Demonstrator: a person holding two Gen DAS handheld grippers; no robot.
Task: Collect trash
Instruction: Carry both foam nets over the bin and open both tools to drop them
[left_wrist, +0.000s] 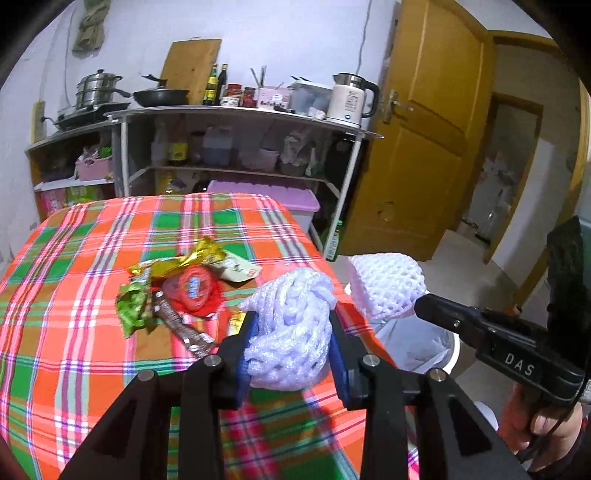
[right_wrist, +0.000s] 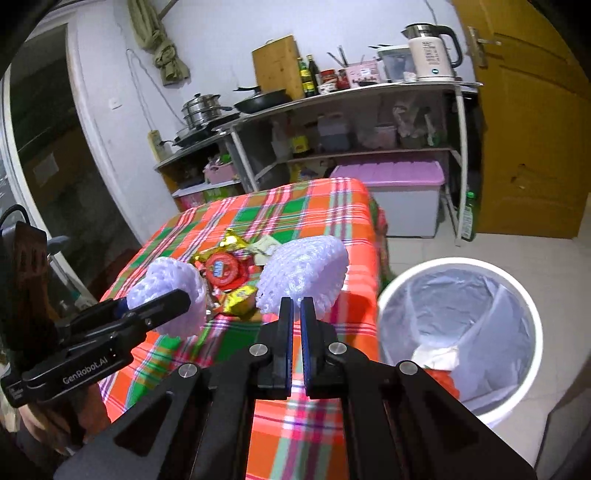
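Note:
My left gripper (left_wrist: 293, 332) is shut on a white foam fruit net (left_wrist: 291, 328) and holds it above the plaid tablecloth (left_wrist: 92, 295); it also shows in the right wrist view (right_wrist: 171, 286). My right gripper (right_wrist: 296, 308) is shut on a second white foam net (right_wrist: 306, 273), seen in the left wrist view (left_wrist: 386, 282) near the table's right edge. A pile of wrappers lies on the cloth: a gold wrapper (left_wrist: 184, 258), a red round lid (left_wrist: 194, 288), a green wrapper (left_wrist: 133, 306) and a brown wrapper (left_wrist: 184, 328).
A white trash bin (right_wrist: 458, 332) with a clear liner stands on the floor right of the table and holds some trash. Behind the table is a metal shelf (left_wrist: 240, 114) with pots, bottles and a kettle (left_wrist: 351, 98). A wooden door (left_wrist: 424, 129) stands open at right.

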